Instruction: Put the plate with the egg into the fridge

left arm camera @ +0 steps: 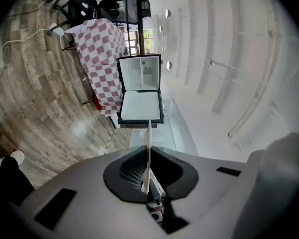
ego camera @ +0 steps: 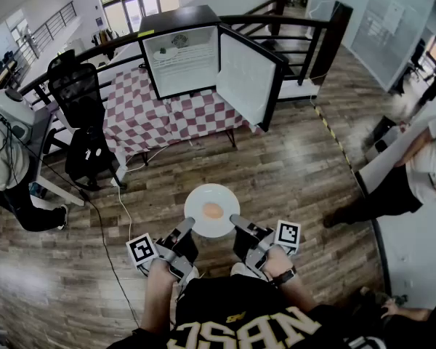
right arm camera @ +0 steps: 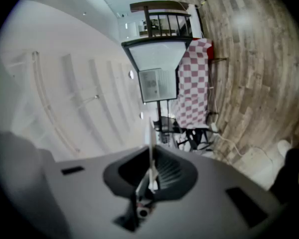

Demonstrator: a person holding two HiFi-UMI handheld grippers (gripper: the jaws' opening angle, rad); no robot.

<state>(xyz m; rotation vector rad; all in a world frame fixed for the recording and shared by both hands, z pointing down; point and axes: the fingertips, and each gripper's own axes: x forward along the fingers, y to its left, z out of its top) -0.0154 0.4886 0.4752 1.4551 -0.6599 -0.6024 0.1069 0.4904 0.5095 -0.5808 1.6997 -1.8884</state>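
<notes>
A white plate (ego camera: 200, 196) with an orange-yolked egg (ego camera: 213, 210) on it hangs level above the wooden floor, just in front of me. My left gripper (ego camera: 187, 227) is shut on its near-left rim and my right gripper (ego camera: 237, 222) on its near-right rim. In the left gripper view the plate (left arm camera: 149, 148) shows edge-on between the left gripper's (left arm camera: 148, 177) jaws. The right gripper view has the plate (right arm camera: 152, 148) edge-on in the right gripper (right arm camera: 150, 177) too. Ahead, a small black fridge (ego camera: 182, 60) stands on a red-checkered table (ego camera: 152, 118), its door (ego camera: 245, 78) swung open to the right.
A black office chair (ego camera: 76, 86) stands left of the table. One person (ego camera: 7, 158) stands at the far left, another (ego camera: 414, 169) at the right by a white wall. A white cable (ego camera: 120, 206) trails over the floor. A dark railing (ego camera: 291, 24) runs behind the fridge.
</notes>
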